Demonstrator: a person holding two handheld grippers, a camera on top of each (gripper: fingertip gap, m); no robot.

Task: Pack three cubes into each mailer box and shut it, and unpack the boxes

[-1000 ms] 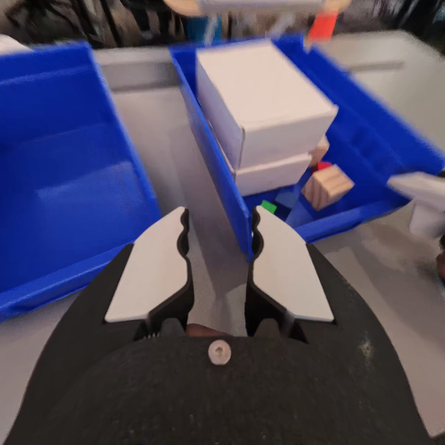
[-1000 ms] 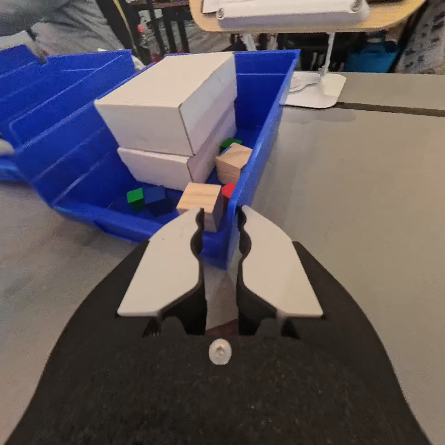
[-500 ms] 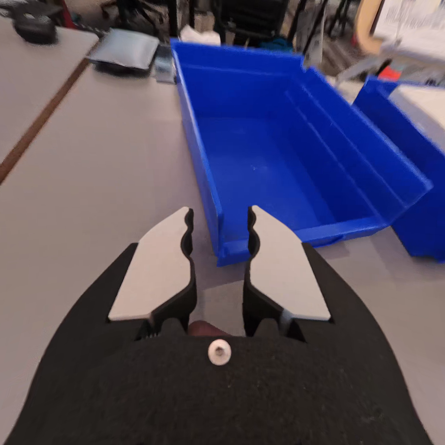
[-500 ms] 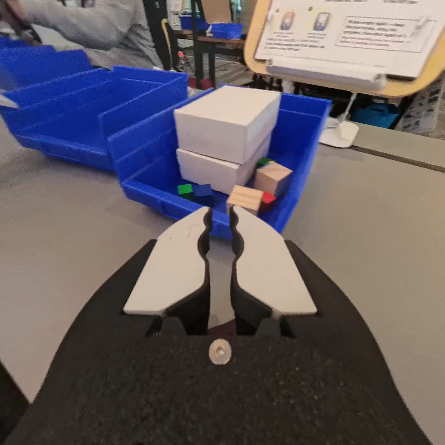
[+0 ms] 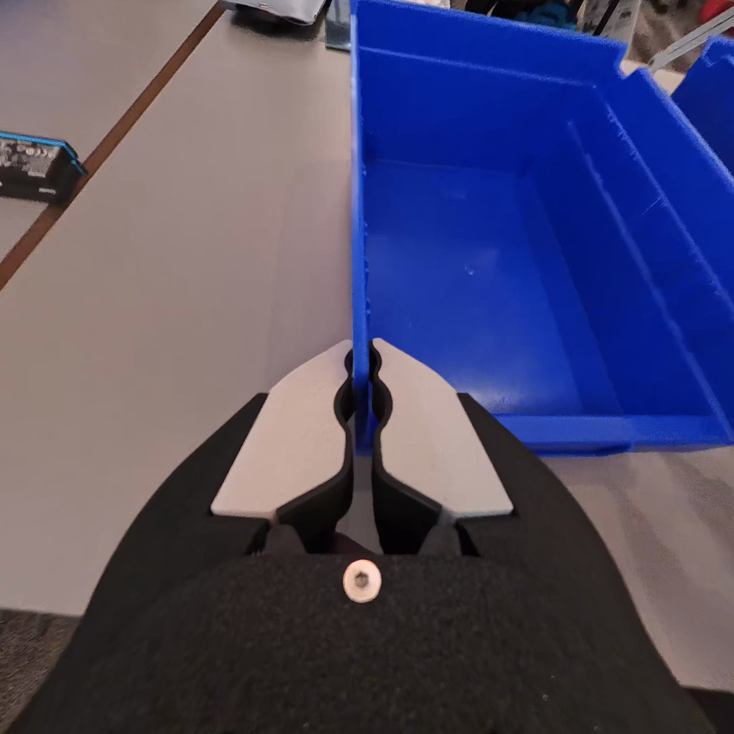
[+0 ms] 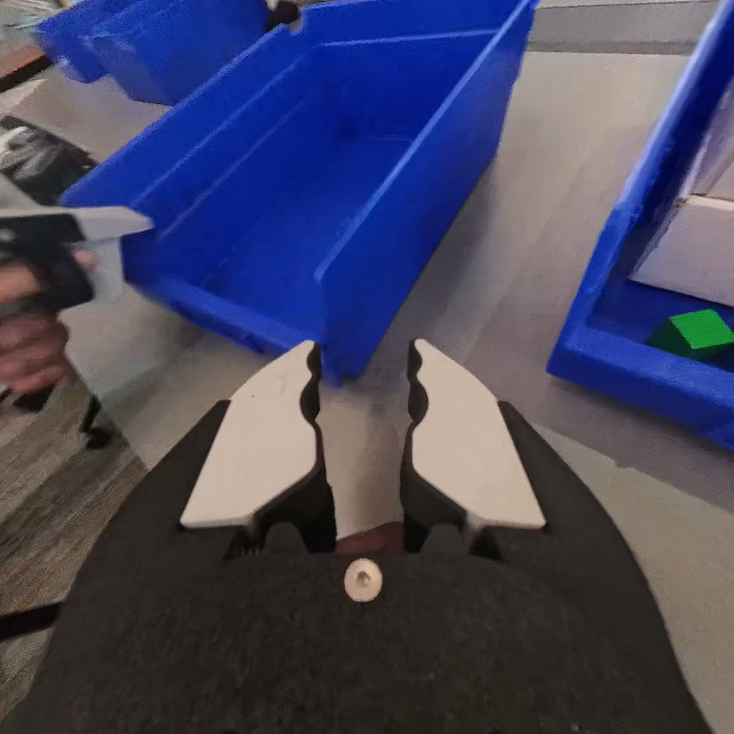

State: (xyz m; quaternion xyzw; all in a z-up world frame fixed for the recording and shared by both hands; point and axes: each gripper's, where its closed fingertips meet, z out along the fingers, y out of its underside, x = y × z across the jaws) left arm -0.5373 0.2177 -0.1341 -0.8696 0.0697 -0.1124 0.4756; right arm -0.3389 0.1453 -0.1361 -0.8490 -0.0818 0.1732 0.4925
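An empty blue bin (image 5: pixel 476 91) lies on the grey table. My left gripper (image 5: pixel 360 349) is shut on the near end of its left wall. In the right wrist view the same bin (image 6: pixel 357 159) is ahead. My right gripper (image 6: pixel 364 344) is open, and the bin's near right corner sits between the fingers, close to the left finger. The left gripper (image 6: pixel 115 222) shows at the bin's left front corner, held by a hand. A second blue bin (image 6: pixel 635 198) at right holds a white mailer box (image 6: pixel 695 246) and a green cube (image 6: pixel 703 329).
A third blue bin (image 6: pixel 159 51) stands behind at left. A black device (image 5: pixel 31 170) lies beyond a brown table seam (image 5: pixel 139 103) at left. The second bin's corner (image 5: pixel 711 99) shows at right. The table's front edge and the floor (image 6: pixel 59 476) are near. The gap from one gripper's tips to the other's is roughly 20 centimeters.
My left gripper moved forward and shut on the empty bin's left wall. My right gripper swung left from the bin with boxes to the empty bin and opened wider.
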